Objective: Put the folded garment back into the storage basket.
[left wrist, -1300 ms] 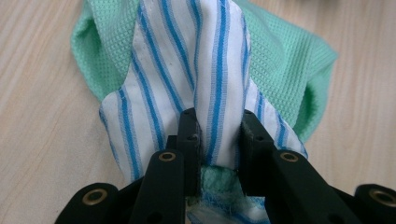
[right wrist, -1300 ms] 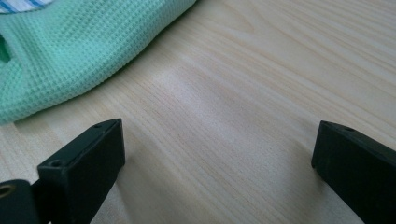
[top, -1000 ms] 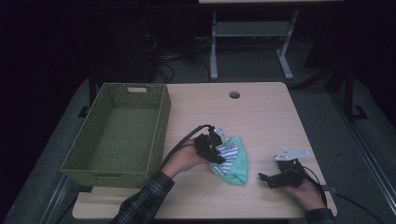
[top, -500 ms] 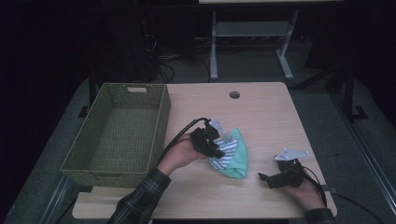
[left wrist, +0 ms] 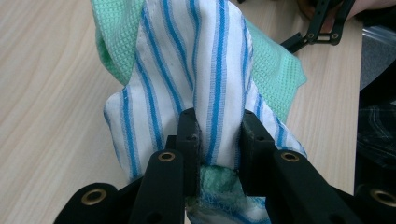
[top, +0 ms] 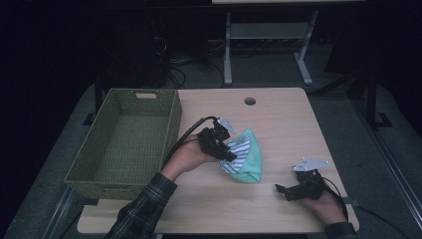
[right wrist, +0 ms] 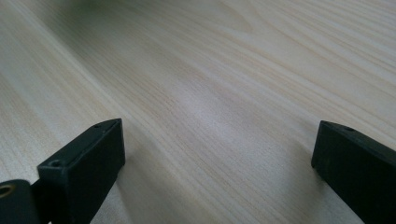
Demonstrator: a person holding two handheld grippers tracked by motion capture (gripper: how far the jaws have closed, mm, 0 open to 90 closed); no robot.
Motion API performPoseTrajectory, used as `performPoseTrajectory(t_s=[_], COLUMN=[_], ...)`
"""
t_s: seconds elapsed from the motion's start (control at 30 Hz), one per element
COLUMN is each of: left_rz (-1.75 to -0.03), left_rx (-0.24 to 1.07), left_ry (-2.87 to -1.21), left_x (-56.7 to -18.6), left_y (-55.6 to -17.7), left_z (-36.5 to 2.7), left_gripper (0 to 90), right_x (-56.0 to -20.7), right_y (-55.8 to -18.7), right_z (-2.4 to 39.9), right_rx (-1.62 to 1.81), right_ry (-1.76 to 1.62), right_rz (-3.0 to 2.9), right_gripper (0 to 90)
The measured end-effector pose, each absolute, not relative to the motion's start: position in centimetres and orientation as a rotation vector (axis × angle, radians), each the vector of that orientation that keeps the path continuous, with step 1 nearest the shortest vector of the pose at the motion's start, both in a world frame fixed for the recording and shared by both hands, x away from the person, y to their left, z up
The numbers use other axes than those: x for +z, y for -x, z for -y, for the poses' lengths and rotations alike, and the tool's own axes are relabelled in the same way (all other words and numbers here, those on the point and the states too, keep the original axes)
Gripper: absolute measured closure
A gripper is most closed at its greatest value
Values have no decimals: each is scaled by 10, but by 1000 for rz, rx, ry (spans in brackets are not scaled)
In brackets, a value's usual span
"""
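At the centre of the frame the striped and green cloth (top: 242, 155) sits bunched on the desk (top: 278, 119), pinched by the left gripper (top: 225, 150), probably for the basket (top: 124, 139) at left, while the right gripper (top: 284, 189) rests spread and empty at lower right

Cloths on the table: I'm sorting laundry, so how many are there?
2, bunched together mid-table right of the basket: a striped cloth pinched by the left gripper, and a green cloth against it. The bundle could hide more.
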State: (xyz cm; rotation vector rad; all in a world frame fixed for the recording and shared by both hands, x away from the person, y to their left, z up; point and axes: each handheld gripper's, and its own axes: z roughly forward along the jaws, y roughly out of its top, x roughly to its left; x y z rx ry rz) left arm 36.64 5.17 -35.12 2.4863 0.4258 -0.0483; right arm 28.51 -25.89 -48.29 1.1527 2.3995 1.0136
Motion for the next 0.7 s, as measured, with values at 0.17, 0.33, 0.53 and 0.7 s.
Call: performPoseTrajectory(t_s=[0.17, 0.33, 0.53, 0.7], left_rz=[-430, -451, -466, -478], left_rx=[-31, -13, 7, 33], left_ry=[-2477, -2466, -2462, -2461], left_x=[-344, -336, -328, -319], left_y=[-366, -366, -366, -367], left_z=[-56, -61, -69, -78], left_gripper=[727, 728, 727, 727], right_x=[-483, -483, -483, -483], right_y=[-285, -286, -285, -285], right_z=[259, 259, 259, 259], right_rx=[1012, 1012, 1016, 1015], right_ry=[-1150, -1154, -1162, -1169], right_rz=[-2396, -2393, -2390, -2390], right_gripper=[23, 24, 24, 24])
